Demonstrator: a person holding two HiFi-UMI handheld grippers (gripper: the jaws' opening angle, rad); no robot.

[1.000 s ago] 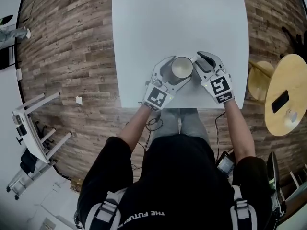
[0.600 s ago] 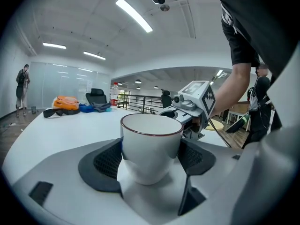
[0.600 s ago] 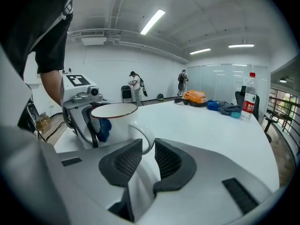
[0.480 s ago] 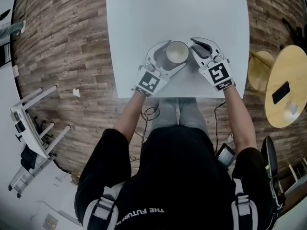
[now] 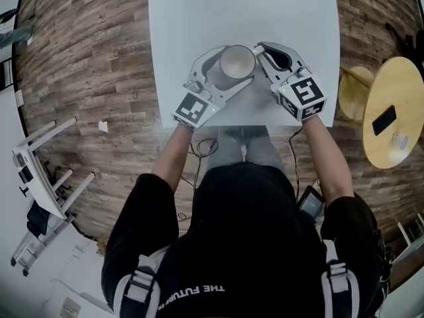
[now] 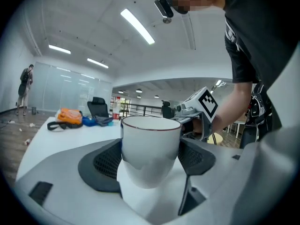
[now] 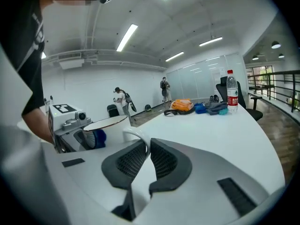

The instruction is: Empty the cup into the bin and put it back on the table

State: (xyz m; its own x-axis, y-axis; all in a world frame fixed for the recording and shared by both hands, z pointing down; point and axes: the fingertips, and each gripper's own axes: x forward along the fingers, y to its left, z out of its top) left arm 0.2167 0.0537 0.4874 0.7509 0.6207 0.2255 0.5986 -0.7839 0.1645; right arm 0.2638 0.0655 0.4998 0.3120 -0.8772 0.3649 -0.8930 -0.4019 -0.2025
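Observation:
A white cup (image 5: 236, 61) with a dark rim stays upright over the near part of the white table (image 5: 199, 5). My left gripper (image 5: 232, 65) is shut on its body, one dark pad on each side (image 6: 105, 163). In the left gripper view the cup (image 6: 150, 144) fills the gap between the jaws. My right gripper (image 5: 262, 56) comes in from the right. Its jaws are closing, with the cup's handle (image 7: 135, 136) pinched between the pad tips. What is inside the cup cannot be made out.
A round wooden side table (image 5: 397, 85) with a dark phone (image 5: 384, 119) stands to the right, a stool (image 5: 354, 98) beside it. A white rack (image 5: 43, 177) lies on the plank floor at left. Far along the table are a bottle (image 7: 229, 97) and bags (image 7: 183, 106).
The right gripper's jaws have narrowed from wide apart onto the cup's handle. Both grippers and the cup sit slightly farther from the table's near edge. The left grip is unchanged.

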